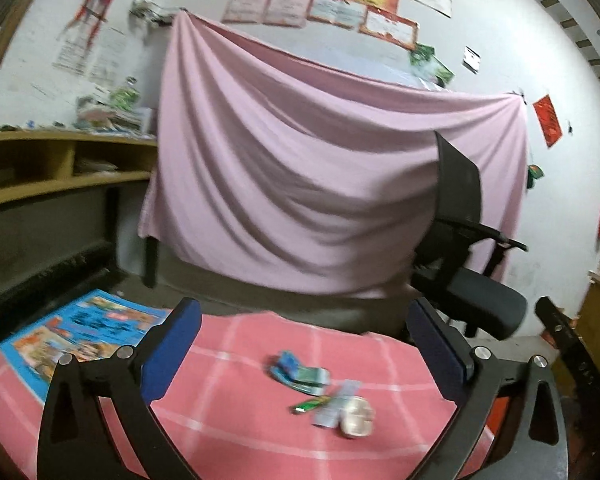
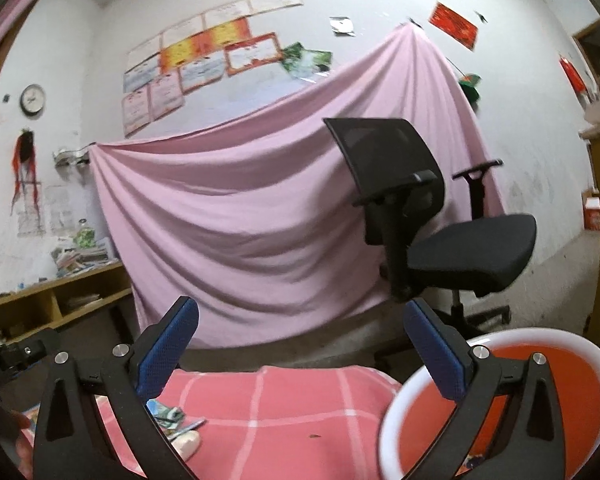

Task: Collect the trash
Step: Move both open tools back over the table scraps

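A small heap of trash (image 1: 320, 388) lies on the pink checked tablecloth (image 1: 236, 420): blue and green wrappers, a green stick-like packet and a crumpled whitish piece. My left gripper (image 1: 304, 344) is open and empty, hovering above and just behind the heap. My right gripper (image 2: 300, 344) is open and empty, held above the cloth; the trash (image 2: 172, 420) shows low left of it, partly hidden by its left finger. An orange bin with a white rim (image 2: 540, 400) stands under its right finger.
A colourful booklet (image 1: 80, 332) lies at the left of the cloth. A black office chair (image 2: 440, 220) stands behind the table, in front of a hung pink sheet (image 1: 320, 168). A wooden shelf (image 1: 40, 168) runs along the left wall.
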{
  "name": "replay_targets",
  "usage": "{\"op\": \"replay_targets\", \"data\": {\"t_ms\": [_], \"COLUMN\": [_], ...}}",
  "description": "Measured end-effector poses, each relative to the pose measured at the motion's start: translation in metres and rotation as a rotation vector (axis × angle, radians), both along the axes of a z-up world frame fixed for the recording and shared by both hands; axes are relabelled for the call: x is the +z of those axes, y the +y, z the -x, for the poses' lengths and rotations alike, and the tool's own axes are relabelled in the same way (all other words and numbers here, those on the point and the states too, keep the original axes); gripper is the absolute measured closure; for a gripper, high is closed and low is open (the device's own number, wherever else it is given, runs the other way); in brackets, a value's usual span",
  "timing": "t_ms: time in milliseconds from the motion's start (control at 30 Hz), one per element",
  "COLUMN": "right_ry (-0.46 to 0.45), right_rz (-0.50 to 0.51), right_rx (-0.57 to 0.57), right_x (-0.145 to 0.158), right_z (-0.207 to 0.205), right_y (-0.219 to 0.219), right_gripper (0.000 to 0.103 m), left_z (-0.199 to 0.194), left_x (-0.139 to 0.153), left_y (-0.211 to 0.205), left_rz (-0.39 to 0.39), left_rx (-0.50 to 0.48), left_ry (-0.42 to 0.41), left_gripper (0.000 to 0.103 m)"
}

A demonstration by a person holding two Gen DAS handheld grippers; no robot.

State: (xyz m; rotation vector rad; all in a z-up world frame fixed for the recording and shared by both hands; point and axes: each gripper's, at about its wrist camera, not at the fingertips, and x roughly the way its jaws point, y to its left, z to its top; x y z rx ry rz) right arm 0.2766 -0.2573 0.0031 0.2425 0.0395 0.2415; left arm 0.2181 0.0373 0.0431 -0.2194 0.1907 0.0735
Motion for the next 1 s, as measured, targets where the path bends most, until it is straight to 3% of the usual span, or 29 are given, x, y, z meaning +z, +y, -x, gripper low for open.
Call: {"op": "replay_targets", "data": {"t_ms": [233,533,733,900,1000], "right_ry": [-0.065,-0.004,0.099,0.286,0.351], "right_rz": [0.108,0.272,0.358,0.41,0.433], "right_rx": [0.038,0.121,0.151,0.205,0.242], "right_x": [0.001,-0.01,-0.021,-0.035,-0.042], "right_z": [0.007,-0.002,-0.017,-0.041,-0.046], "right_y": [0.043,0.09,0.106,0.116,0.121], "right_gripper": [0.0,0.0,0.0,0.0,0.0], "left_z": [0.012,0.01,0.008,0.001,-0.002], "left_x": [-0.011,-0.027,-0.035,-0.038,-0.04], "left_y": [0.027,0.055,0.068,0.072,0.072], "left_rz": [-0.041,-0.05,-0.019,0.002,0.0], "left_rx": [0.06,0.084,0.106,0.116,0.12], "left_ry": [-0.033,0.018,0.06,0.1,0.126], "left_gripper": [0.002,0.002,0.002,0.002,0.002]}}
